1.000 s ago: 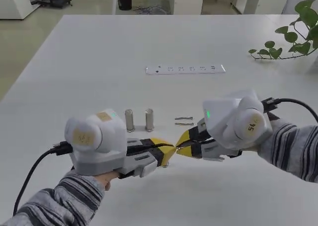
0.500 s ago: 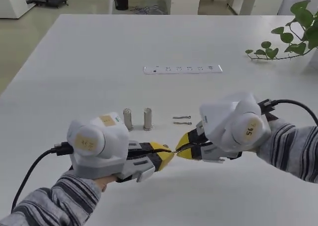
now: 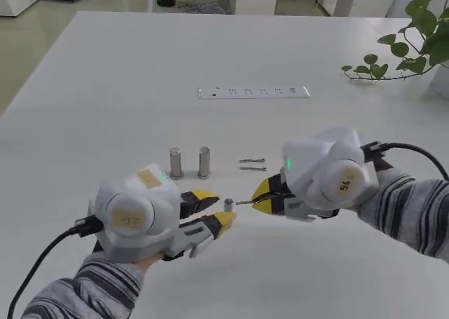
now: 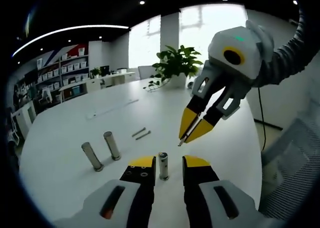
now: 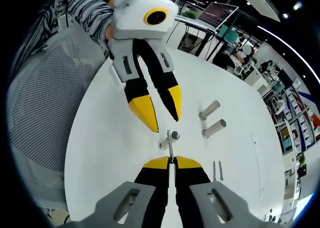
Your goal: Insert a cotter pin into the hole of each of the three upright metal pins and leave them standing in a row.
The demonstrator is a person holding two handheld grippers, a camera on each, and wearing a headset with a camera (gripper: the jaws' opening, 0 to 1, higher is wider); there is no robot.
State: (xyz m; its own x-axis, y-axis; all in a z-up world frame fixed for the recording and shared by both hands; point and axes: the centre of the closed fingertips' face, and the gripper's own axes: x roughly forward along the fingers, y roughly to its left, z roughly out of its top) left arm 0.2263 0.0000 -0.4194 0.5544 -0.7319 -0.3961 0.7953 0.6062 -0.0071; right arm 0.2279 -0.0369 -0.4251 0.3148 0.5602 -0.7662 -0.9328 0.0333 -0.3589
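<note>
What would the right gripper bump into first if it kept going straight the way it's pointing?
Most likely the upright metal pin standing between the left gripper's open jaws. The cotter pin held in the right gripper's shut jaws points at its top and would touch first.

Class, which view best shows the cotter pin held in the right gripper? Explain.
The right gripper view: the cotter pin rises straight from the shut jaws, its tip by the nearest metal pin. The head view shows a thin sliver; the left gripper view, a short end.
</note>
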